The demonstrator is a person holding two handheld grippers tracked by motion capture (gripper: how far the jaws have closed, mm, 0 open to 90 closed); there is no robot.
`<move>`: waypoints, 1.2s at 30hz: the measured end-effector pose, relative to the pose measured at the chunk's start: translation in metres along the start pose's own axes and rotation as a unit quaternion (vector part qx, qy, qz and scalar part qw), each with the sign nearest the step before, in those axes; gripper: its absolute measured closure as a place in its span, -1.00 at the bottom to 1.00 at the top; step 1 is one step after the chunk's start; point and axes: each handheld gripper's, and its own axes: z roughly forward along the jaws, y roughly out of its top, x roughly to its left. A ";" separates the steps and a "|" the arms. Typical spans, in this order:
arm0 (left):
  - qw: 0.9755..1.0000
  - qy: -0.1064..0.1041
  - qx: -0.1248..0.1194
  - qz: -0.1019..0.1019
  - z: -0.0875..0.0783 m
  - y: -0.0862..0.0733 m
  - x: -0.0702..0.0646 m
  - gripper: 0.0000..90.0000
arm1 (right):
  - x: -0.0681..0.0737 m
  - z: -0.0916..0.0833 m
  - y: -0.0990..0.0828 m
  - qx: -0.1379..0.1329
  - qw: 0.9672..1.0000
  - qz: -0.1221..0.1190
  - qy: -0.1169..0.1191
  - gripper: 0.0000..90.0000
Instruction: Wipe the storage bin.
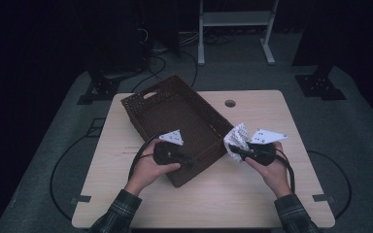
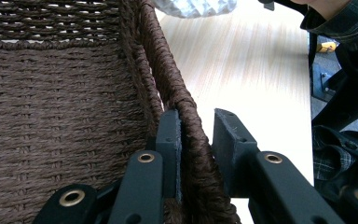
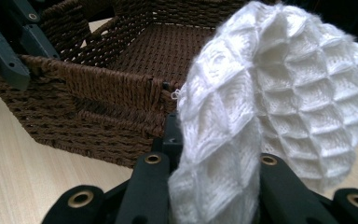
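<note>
While the left gripper (image 2: 196, 135) clamps the basket (image 1: 175, 114) wall and the right gripper (image 3: 214, 154) pinches the white cloth (image 3: 270, 102), the limp cloth may snag the woven rim and fall outside.

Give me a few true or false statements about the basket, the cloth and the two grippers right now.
1. The left gripper grips the basket wall. True.
2. The cloth lies inside the basket. False: the right gripper holds it up, just outside the basket.
3. The basket holds nothing. True, as far as the high view shows.
4. The cloth is dark brown. False: it is white with a waffle knit; the basket is brown.
5. The basket stands on the floor. False: it stands on the table.
</note>
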 end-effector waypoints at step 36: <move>1.000 -0.001 0.005 0.000 0.000 0.001 0.000 0.59 | -0.008 0.028 -0.026 0.051 0.998 0.023 0.007 0.67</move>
